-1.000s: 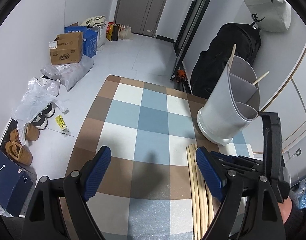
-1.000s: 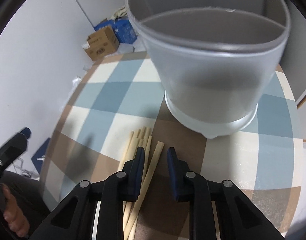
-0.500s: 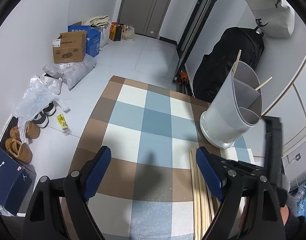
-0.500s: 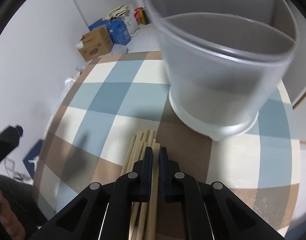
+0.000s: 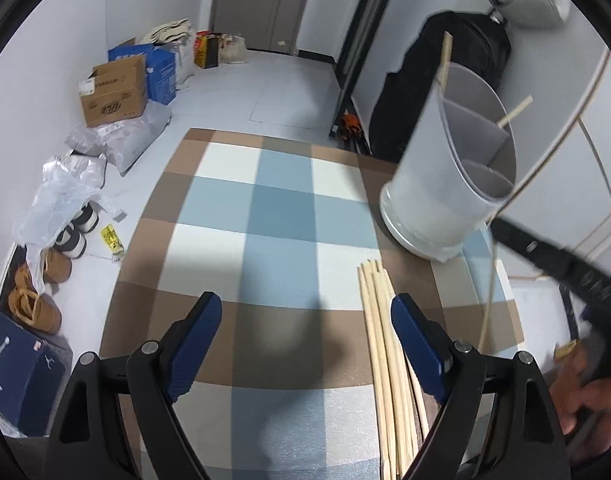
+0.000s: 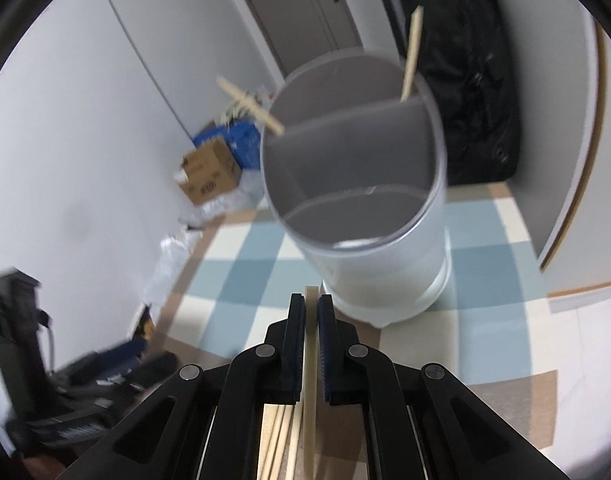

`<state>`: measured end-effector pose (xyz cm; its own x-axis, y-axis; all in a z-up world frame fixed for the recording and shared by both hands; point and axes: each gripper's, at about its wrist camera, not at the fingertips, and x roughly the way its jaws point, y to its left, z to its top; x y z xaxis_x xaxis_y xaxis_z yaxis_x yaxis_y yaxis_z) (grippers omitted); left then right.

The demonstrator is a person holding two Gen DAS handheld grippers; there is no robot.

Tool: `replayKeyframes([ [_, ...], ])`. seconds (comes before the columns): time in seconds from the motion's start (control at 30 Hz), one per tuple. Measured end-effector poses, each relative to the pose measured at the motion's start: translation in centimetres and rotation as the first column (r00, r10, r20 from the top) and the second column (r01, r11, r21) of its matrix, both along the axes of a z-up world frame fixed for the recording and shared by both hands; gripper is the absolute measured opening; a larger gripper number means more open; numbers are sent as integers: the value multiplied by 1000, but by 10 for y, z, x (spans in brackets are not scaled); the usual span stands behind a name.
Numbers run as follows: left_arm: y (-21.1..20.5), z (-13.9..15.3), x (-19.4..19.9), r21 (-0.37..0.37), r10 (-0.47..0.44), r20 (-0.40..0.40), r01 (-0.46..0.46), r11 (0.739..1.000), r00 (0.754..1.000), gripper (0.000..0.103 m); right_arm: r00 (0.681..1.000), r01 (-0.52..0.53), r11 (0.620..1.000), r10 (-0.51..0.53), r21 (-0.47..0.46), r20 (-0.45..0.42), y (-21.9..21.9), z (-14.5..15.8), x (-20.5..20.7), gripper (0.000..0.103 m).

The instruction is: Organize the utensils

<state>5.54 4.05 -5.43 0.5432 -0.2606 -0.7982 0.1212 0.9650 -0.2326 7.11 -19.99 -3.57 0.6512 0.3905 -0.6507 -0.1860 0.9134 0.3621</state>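
A grey divided utensil holder (image 5: 449,184) stands on the checked table; in the right wrist view the holder (image 6: 369,232) fills the middle, with two chopsticks (image 6: 411,56) sticking out of its far compartment. A bundle of wooden chopsticks (image 5: 385,352) lies on the cloth by my left gripper's right finger. My left gripper (image 5: 305,340) is open and empty above the cloth. My right gripper (image 6: 311,312) is shut on one chopstick (image 6: 310,360), lifted just in front of the holder's base; that chopstick also shows as a thin line in the left wrist view (image 5: 490,276).
The checked blue, brown and white cloth (image 5: 273,208) covers the table. Beyond it on the floor are cardboard boxes (image 5: 113,94), plastic bags (image 5: 65,192), shoes (image 5: 37,276) and a black bag (image 5: 465,60) behind the holder.
My right gripper closed on one chopstick from the bundle and lifted it up toward the holder. The left gripper stayed open, drawing back slightly.
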Motion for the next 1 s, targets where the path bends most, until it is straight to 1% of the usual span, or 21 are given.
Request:
replayKeyframes([
  [0.13, -15, 1, 1, 17, -46, -21, 46, 999, 999, 83, 999, 21, 999, -22, 30, 39, -14, 8, -8, 6],
  [0.2, -22, 1, 2, 30, -53, -32, 54, 998, 998, 83, 998, 28, 999, -30, 39, 52, -22, 11, -12, 6],
  [0.33, -41, -5, 9, 52, -82, -83, 86, 995, 993, 83, 996, 33, 998, -37, 55, 76, -39, 16, -21, 6],
  [0.4, -49, -13, 14, 66, -87, -112, 95, 993, 990, 77, 996, 31, 998, -36, 63, 85, -45, 16, -25, 6],
  [0.43, -52, -16, 16, 71, -89, -128, 99, 993, 988, 71, 995, 31, 997, -37, 65, 90, -47, 16, -28, 6],
  [0.47, -55, -22, 19, 77, -88, -150, 101, 992, 985, 68, 995, 33, 997, -39, 66, 94, -49, 16, -30, 6],
  [0.53, -57, -28, 23, 75, -81, -175, 96, 993, 981, 63, 994, 32, 996, -40, 80, 102, -55, 16, -32, 6],
  [0.7, -61, -28, 29, 87, -81, -188, 99, 991, 979, 49, 993, 34, 994, -46, 107, 111, -68, 13, -36, 6],
  [0.77, -61, -30, 30, 82, -85, -203, 104, 991, 975, 32, 992, 37, 992, -51, 119, 112, -71, 11, -36, 6],
  [0.83, -63, -33, 31, 71, -82, -220, 100, 992, 972, 25, 992, 41, 990, -56, 133, 114, -75, 11, -35, 6],
  [0.9, -63, -30, 31, 65, -81, -209, 97, 993, 974, 23, 992, 44, 988, -61, 145, 113, -79, 10, -34, 6],
  [0.93, -62, -29, 30, 56, -83, -211, 97, 994, 974, 18, 992, 47, 987, -65, 155, 111, -82, 9, -34, 6],
  [1.0, -64, -31, 31, 43, -81, -217, 92, 995, 973, 15, 992, 49, 985, -68, 165, 109, -84, 9, -34, 6],
])
